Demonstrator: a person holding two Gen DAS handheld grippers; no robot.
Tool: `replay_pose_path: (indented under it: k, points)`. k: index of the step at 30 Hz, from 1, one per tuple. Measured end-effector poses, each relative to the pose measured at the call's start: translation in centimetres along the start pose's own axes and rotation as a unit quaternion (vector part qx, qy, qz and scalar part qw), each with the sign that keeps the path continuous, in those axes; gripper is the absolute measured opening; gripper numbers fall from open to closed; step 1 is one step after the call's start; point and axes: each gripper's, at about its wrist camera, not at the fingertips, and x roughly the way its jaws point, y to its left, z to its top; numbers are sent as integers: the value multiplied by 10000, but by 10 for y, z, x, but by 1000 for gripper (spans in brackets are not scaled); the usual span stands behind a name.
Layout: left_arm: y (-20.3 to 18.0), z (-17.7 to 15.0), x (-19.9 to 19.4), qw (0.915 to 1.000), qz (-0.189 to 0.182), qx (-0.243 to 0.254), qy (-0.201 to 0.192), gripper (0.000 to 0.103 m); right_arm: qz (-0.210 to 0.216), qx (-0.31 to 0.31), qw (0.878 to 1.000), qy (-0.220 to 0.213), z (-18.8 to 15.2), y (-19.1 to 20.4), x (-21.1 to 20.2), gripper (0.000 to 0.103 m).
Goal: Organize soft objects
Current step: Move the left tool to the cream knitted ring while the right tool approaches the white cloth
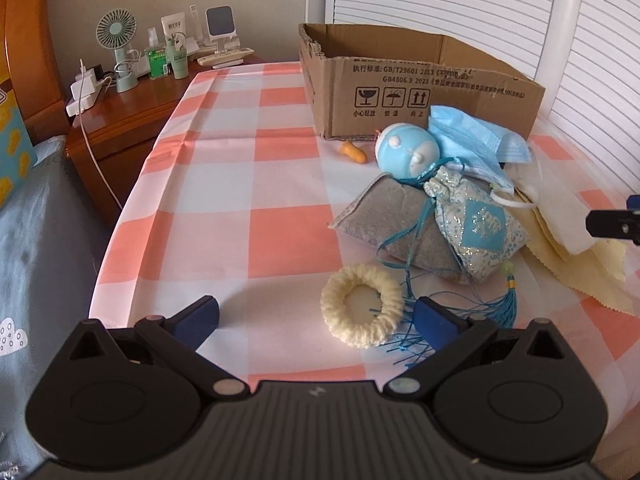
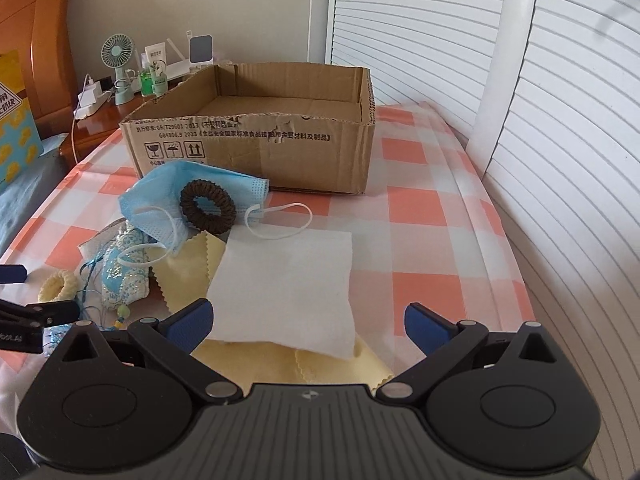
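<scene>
Both grippers, left [image 1: 316, 320] and right [image 2: 308, 322], are spread, holding nothing. The cream knitted ring [image 1: 362, 305] is probably light and squashy; pinch its rim.

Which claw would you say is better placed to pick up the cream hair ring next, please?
Left. The left claw is open, with the cream hair ring lying just ahead between its fingers. The right claw is open over the white tissue, with the ring off to its left.

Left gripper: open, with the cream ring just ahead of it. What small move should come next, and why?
Probably ease the left gripper forward and a little right until its open fingers straddle the cream yarn ring, then close. The ring lies flat on the checked cloth, nearest the fingers and apart from the pile, though blue tassel threads lie against it. The cardboard box looks empty.
</scene>
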Motion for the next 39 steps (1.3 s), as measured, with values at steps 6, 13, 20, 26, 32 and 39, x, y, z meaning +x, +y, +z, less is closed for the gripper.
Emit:
replay_pose_path:
  k: [6, 13, 20, 26, 32, 39]
  points:
    - [-1, 5, 2, 9999, 44, -36, 114, 103, 264, 124, 9995, 91, 20, 0, 24, 103]
    - [-1, 5, 2, 9999, 51, -54, 128, 103, 312, 248, 9983, 428, 23, -1, 56, 103]
    - [-1, 3, 2, 10000, 46, -45, 54, 103, -140, 156, 9988, 444, 12, -21, 54, 103]
    - [-2, 4, 0, 10000, 28, 17, 7, 99, -193, -39, 9990, 406, 12, -22, 56, 103]
    - [-9, 7, -6, 9997, 10, 217, -116, 67, -155, -142, 9992, 334, 12, -20, 54, 103]
    - [-16, 9, -8, 9994, -128, 295, -121, 41, -132, -177, 9994, 278, 14, -22, 52, 103]
